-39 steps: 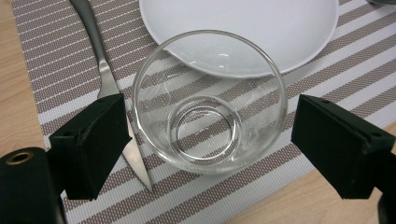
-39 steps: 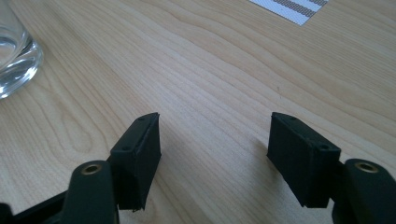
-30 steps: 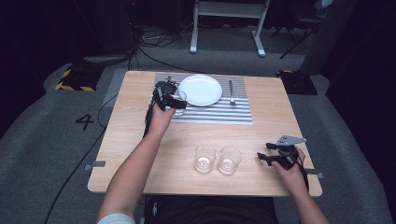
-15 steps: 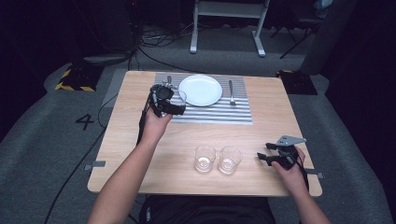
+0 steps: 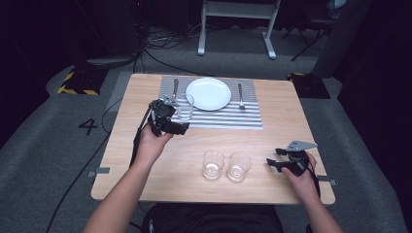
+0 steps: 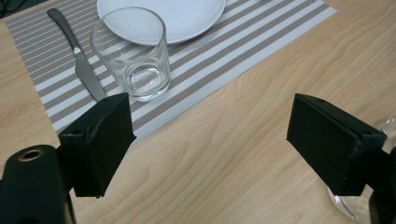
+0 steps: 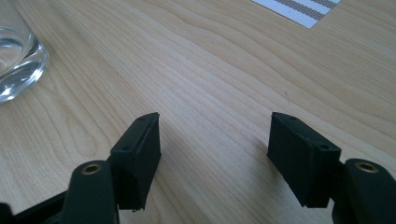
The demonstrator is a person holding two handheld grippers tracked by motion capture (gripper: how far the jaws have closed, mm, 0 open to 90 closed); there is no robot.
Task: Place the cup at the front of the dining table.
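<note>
Clear glass tumbler (image 6: 132, 53) stands upright on the near-left part of the striped placemat (image 6: 261, 44), just ahead of the left gripper (image 6: 210, 144) and apart from it. Left gripper's jaws are spread wide, nothing between them; bare wood shows in the gap. In the high view the left gripper (image 5: 170, 121) sits at the placemat's near-left corner, beside the tumbler (image 5: 185, 107).

Tumbler: smooth cylindrical wall, thick base. White round plate (image 5: 208, 93) at mat centre, glossy. Knife (image 6: 77, 58) with dull metal blade lies left of the plate, flat on the mat; fork (image 5: 240, 95) lies right of it. Mat is woven, grey and white stripes. Table (image 5: 291, 116) is pale wood with visible grain.

Two more clear glasses (image 5: 226, 165) stand side by side near the front edge. Right gripper (image 5: 286, 162) rests near them at the front right, jaws wide apart, holding nothing; same place as one second ago.

Since one second ago, left gripper has drawn back from beside the plate towards the person.
</note>
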